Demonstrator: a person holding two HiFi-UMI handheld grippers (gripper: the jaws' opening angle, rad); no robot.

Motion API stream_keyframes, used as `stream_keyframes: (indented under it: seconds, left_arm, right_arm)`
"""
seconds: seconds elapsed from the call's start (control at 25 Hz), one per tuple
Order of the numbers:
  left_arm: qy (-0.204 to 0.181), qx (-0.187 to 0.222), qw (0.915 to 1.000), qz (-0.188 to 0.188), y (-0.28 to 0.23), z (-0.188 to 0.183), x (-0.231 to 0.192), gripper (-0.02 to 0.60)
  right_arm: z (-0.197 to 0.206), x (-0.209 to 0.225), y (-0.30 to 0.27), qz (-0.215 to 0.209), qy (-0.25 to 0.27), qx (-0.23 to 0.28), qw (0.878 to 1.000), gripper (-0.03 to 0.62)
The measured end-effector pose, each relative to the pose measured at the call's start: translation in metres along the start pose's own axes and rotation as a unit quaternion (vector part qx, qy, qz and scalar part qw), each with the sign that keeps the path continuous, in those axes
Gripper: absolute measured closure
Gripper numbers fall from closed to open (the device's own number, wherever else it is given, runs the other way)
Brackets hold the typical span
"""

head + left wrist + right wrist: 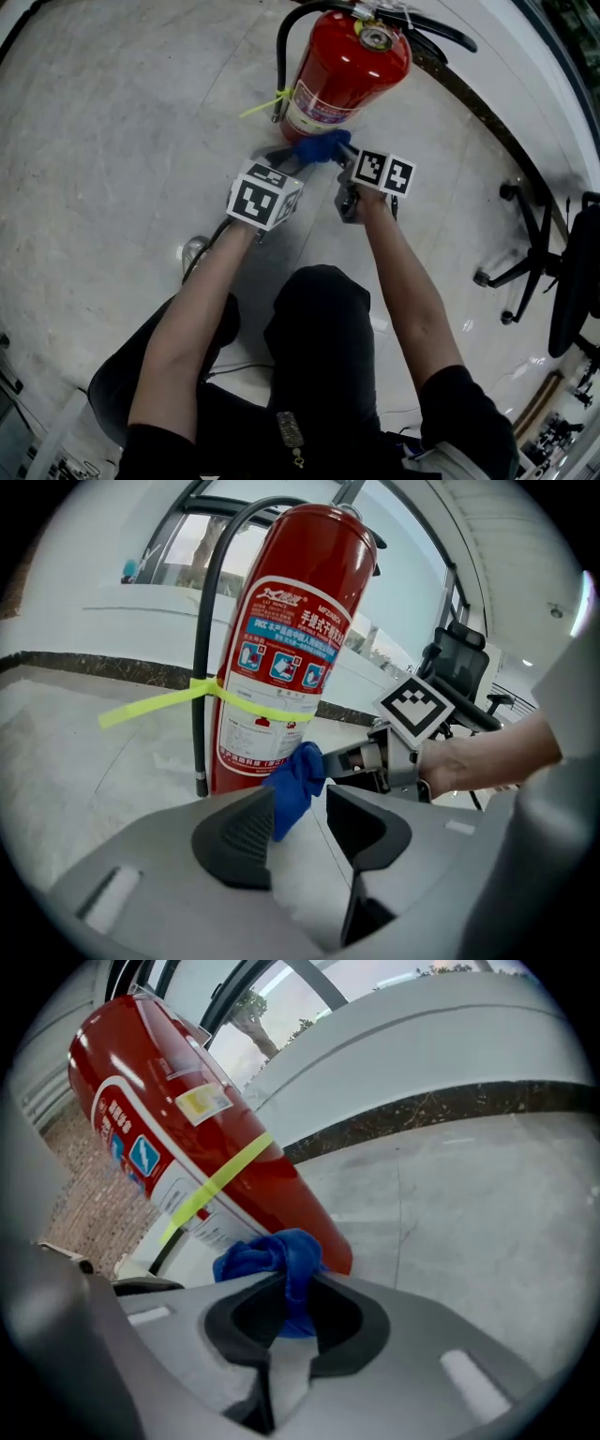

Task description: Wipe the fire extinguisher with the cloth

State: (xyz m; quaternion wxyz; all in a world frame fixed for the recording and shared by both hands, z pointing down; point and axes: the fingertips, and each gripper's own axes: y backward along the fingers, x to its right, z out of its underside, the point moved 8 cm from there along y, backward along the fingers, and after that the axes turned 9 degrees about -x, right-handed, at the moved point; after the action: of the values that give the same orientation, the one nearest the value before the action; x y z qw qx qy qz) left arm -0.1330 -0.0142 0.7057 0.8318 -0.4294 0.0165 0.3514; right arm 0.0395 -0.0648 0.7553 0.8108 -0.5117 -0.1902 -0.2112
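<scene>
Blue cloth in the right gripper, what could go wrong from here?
1. The right gripper pinches only a fold of the blue cloth; rubbing could pull it free.
2. The fire extinguisher stands unsteadied, the left gripper open near it; a push might tip it.
3. The cloth could snag the yellow strap.

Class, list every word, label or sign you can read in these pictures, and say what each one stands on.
"手提式干粉灭火器" (as far as it reads): heading on the fire extinguisher, on its label.
All other print on that label: too small or blurred to read.
Marker cubes: black-and-white square patterns, no words.
</scene>
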Motion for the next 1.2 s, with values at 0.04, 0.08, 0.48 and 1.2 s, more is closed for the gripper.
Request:
stream_keyframes:
  seconds: [0.04, 0.08, 0.48, 1.2]
  left_arm:
    - [-0.001, -0.006, 1.0000, 0.000, -0.002, 0.001, 0.000, 0.396]
    - [0.000, -0.011, 0.9999, 0.000, -0.003, 0.003, 0.000, 0.393]
    - [0.043, 0.007, 0.9989, -0.019, -0.004, -0.002, -0.030, 0.412]
    - [0.077, 0.020, 0.9923, -0.095, -0.018, -0.019, -0.087, 0.555]
  right_arm:
    - [0.004, -0.007, -0.001, -0.014, -0.002, 0.001, 1.000, 0.545]
    - [0.007, -0.014, -0.001, -0.028, -0.001, 0.003, 1.000, 0.545]
    - [0.005, -0.065, -0.001, -0.095, 0.053, 0.008, 0.994, 0.545]
    - [0.012, -0.073, 0.027, -0.132, 0.113, 0.003, 0.985, 0.476]
